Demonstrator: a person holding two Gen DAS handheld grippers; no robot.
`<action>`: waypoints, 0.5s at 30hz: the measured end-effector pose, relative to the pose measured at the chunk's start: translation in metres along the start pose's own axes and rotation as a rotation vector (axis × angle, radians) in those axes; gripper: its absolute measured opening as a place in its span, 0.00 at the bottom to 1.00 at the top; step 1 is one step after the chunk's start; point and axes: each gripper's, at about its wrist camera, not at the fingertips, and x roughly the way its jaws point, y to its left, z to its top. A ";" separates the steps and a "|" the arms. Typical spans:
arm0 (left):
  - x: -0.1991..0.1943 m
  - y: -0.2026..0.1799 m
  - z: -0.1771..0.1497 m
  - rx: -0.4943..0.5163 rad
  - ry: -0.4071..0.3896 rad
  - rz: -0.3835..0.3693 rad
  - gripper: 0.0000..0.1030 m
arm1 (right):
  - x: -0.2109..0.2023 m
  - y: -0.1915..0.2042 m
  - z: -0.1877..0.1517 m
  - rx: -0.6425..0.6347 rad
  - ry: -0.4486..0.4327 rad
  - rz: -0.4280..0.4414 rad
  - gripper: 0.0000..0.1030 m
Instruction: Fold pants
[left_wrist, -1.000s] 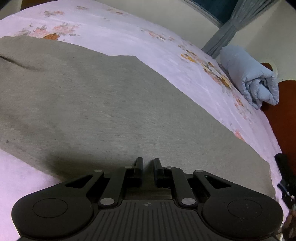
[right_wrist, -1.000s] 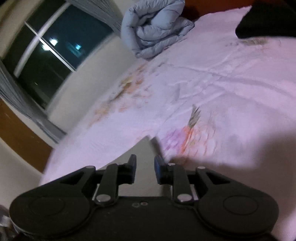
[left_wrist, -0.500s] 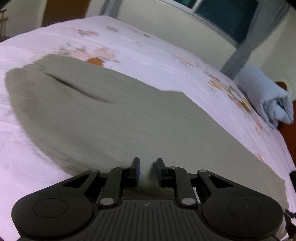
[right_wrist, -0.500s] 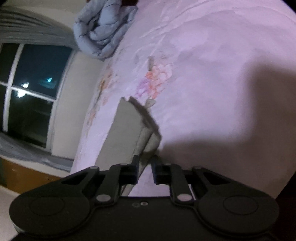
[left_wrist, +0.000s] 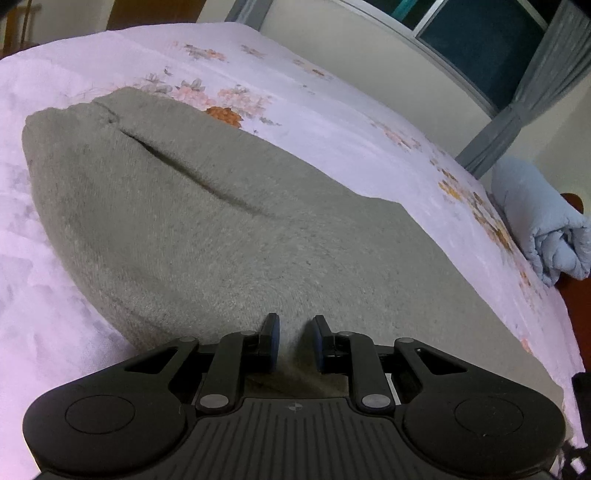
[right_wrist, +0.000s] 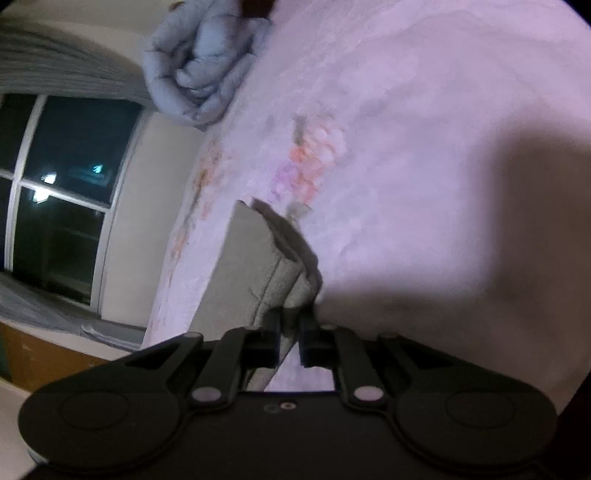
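Grey knit pants (left_wrist: 229, 236) lie spread on a bed with a pink floral sheet (left_wrist: 332, 110). A long crease runs across the cloth on the left. My left gripper (left_wrist: 294, 332) sits low over the near edge of the pants, its jaws a little apart with grey cloth between them. In the right wrist view my right gripper (right_wrist: 290, 325) is shut on the hem end of the pants (right_wrist: 255, 273) and holds it lifted off the sheet (right_wrist: 424, 147), the layers folded over.
A rolled light-blue blanket (left_wrist: 543, 229) lies at the head of the bed, also in the right wrist view (right_wrist: 199, 62). A dark window with grey curtains (left_wrist: 517, 107) is behind. A wooden headboard (left_wrist: 580, 332) bounds the right side.
My left gripper's jaws have opened slightly and its view has swung left, showing more of the pants. My right gripper has closed on the hem and lifted it, tilting its view.
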 end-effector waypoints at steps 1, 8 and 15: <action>0.000 0.000 0.000 0.007 0.002 0.000 0.19 | -0.005 0.010 0.001 -0.056 -0.026 0.026 0.00; -0.001 0.005 -0.001 -0.009 0.004 -0.021 0.19 | 0.012 0.012 -0.005 -0.243 -0.009 -0.166 0.00; -0.002 0.009 0.001 -0.003 0.014 -0.042 0.19 | -0.032 -0.008 0.001 0.027 -0.169 -0.027 0.00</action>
